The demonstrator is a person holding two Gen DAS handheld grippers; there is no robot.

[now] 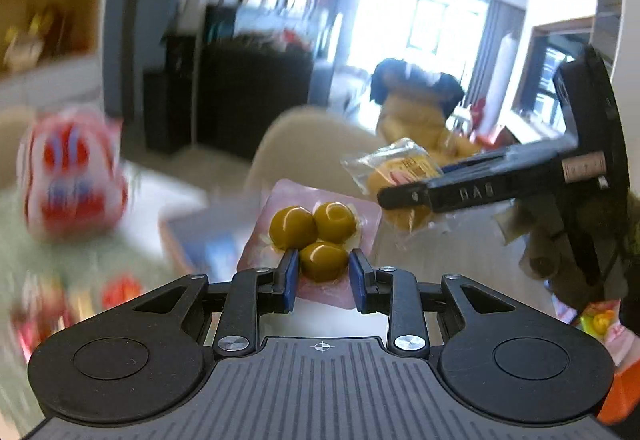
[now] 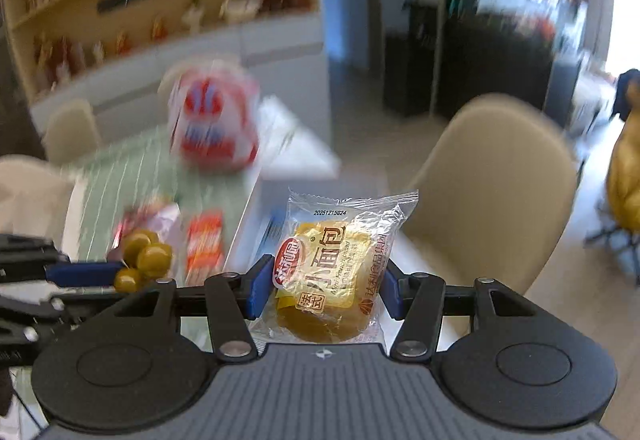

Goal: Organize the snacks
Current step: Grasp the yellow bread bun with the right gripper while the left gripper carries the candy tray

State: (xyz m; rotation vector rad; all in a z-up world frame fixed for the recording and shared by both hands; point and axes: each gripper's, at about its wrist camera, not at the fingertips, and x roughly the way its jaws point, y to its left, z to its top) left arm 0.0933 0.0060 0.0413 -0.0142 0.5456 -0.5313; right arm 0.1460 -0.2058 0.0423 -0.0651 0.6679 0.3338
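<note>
Two snacks are up in the air over the table. The left gripper pinches the olive pack by its lower edge; it's probably slick and floppy. The right gripper squeezes the bread packet mid-body, which looks light, crinkly and squishy, so go gentle. The two sit close side by side, and the chair crowds the table edge.

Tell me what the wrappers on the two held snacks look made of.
Bread pack in the right gripper: thin clear plastic film, glossy and crinkled, printed label, serrated top seal. Olive pack in the left gripper: apparently smooth vacuum-sealed clear plastic clinging to three olives over a pink backing.
</note>
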